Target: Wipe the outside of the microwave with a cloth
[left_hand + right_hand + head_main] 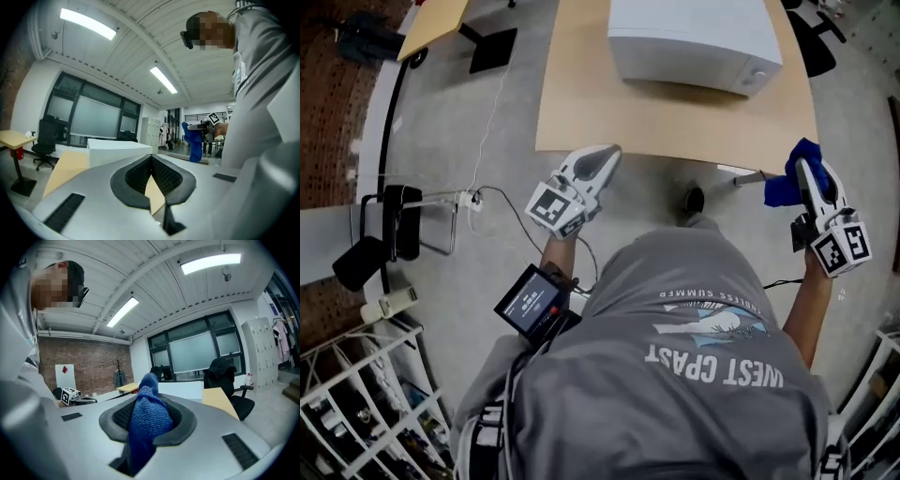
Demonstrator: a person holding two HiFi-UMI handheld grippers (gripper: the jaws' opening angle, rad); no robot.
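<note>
my right tool (804,169) is clamped on the blue cloth (782,186). a thick fold stands up between its jaws and the rest hangs below them. my left tool (606,154) is closed with nothing in it, the pads meeting in a seam. both sit at the near side of the desk (581,103), the left one over its near edge and the right one off its near right corner.

the microwave (694,37) stands at the far side of the desk, well apart from both tools, so i judge the step in hand to be carrying the cloth across to it; no wiping has begun.

to do it well, i'd keep the clamp firm so the cloth doesn't slip out. i'd meet the casing with the loose, hanging part and not the hard jaw tips, which could scrape the white shell. long strokes along a whole face should work best. the empty left tool could rest on top to stop the box sliding, since it looks light on a smooth desk.

the microwave's long axis runs left to right across the desk, a little skewed, with its right end slightly nearer me. the face with what looks like controls at its right end seems to point toward me. the cloth's long axis runs downward from the jaws.
</note>
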